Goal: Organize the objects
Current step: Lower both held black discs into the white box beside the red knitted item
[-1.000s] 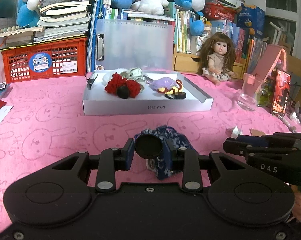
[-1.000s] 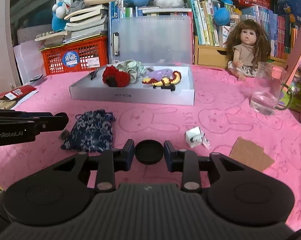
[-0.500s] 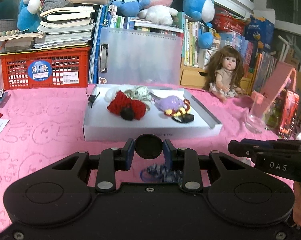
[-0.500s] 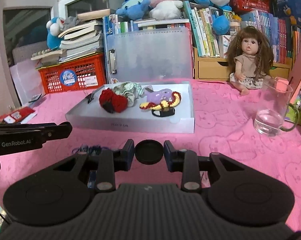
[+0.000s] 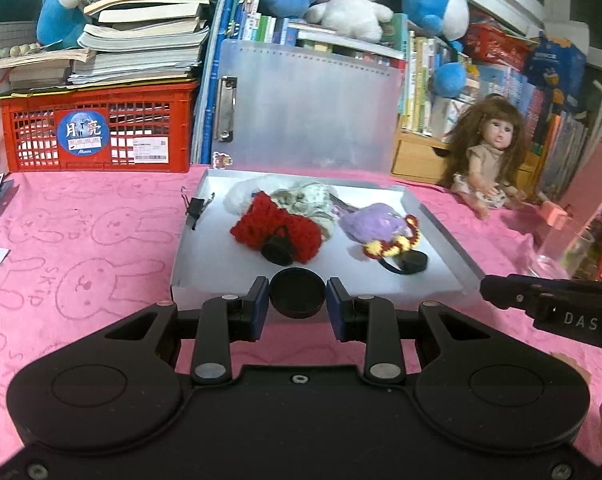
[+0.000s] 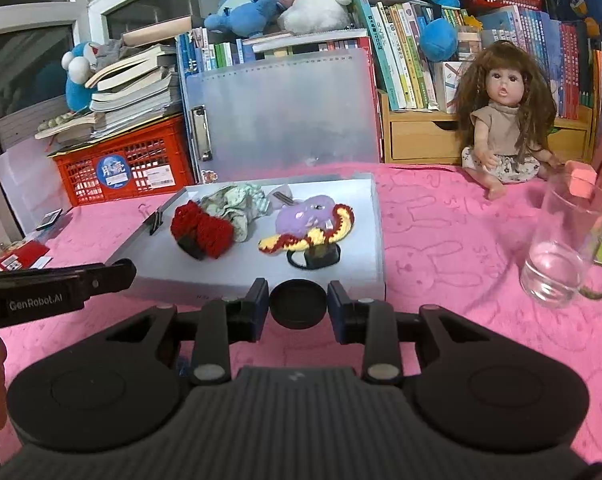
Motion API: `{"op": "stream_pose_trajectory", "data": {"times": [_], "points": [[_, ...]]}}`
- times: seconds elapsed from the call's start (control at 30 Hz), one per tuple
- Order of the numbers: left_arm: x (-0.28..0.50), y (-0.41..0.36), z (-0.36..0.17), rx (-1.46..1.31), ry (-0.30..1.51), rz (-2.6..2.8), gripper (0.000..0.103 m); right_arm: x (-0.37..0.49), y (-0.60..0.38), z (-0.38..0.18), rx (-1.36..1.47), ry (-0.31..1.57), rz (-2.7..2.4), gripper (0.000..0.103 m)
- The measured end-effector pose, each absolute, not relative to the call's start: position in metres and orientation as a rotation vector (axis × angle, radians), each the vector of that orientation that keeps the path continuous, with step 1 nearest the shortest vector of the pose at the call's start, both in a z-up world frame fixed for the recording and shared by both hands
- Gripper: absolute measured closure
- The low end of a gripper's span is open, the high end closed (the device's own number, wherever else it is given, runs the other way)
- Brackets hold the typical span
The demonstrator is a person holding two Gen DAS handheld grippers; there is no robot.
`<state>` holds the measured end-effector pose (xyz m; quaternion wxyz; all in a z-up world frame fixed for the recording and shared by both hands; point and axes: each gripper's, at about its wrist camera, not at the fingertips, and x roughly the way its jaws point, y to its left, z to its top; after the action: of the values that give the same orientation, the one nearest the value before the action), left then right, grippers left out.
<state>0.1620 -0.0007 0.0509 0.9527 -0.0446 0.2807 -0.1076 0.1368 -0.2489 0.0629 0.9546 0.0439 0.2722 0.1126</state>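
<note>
Left gripper (image 5: 297, 300) pressed together, right gripper (image 6: 299, 300) unclear — white tray (image 5: 209, 256) ahead, glass (image 6: 561, 248) beside.

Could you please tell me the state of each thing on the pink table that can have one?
white box: open, holding knitted toys and cloth
binder clip: clipped on the box's left rim
glass mug: upright, looks nearly empty
doll: sitting upright
wooden drawer: shut
red crate: upright, books stacked on top
</note>
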Motion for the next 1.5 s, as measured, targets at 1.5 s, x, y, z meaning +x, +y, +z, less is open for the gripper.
{"op": "stream_pose_trajectory", "data": {"times": [1.5], "points": [[0.267, 0.001, 0.008, -0.099, 0.726, -0.124, 0.074, 0.245, -0.246, 0.027, 0.152, 0.786, 0.209, 0.065]]}}
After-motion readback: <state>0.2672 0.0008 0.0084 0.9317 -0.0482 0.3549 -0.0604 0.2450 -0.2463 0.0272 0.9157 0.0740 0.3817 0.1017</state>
